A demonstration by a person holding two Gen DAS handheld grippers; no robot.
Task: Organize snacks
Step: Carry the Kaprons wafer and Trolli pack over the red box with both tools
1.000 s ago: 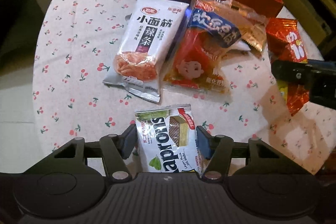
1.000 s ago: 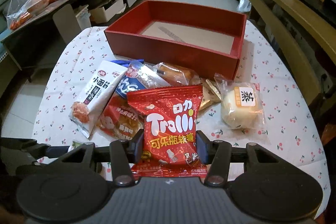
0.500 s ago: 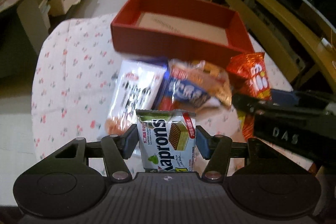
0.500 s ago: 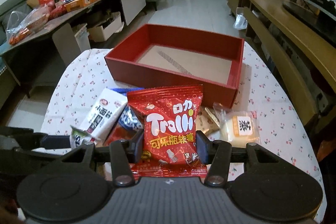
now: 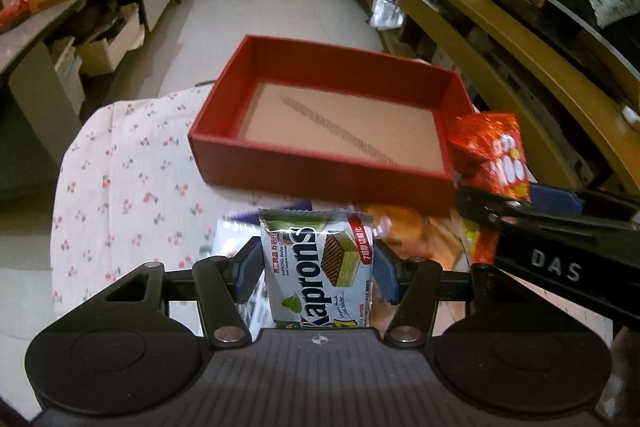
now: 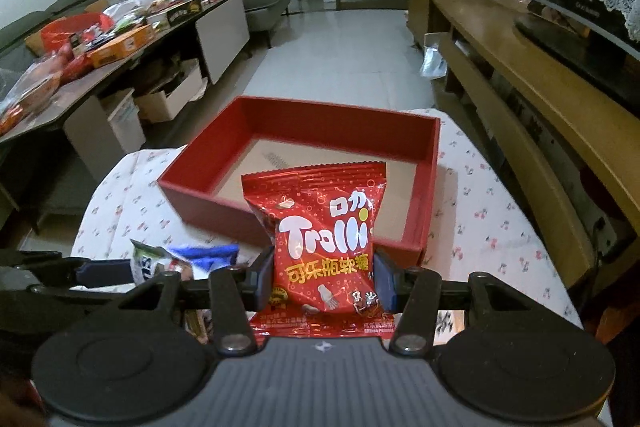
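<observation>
Gripping item one: the left gripper has its blue pads pressed on both side edges of a Kaprons wafer packet, jaws partly closed to the packet's width. The packet stands upright between them, lifted clear of the tablecloth, short of the near wall of the red box.

Item two: the right gripper is closed to a similar narrow width on a red Trolli gummy bag, pads at the bag's lower sides, the puffed upper half standing free in front of the same red box.

Handling, by judgement: both are light, air-filled foil packs, slick and crinkly. The wafer packet has a stiff core that could crack under hard squeezing; the gummy bag is soft and yields, so it may slump or slide. A hold across the sides near the middle, as now, suits both; sealed end flaps would crumple.

Surroundings: the box, cardboard-floored and holding nothing visible, sits at the far side of the cherry-print cloth. More snack packets lie below the left gripper, blurred. From the left view, the right gripper's arm crosses at the right edge.
</observation>
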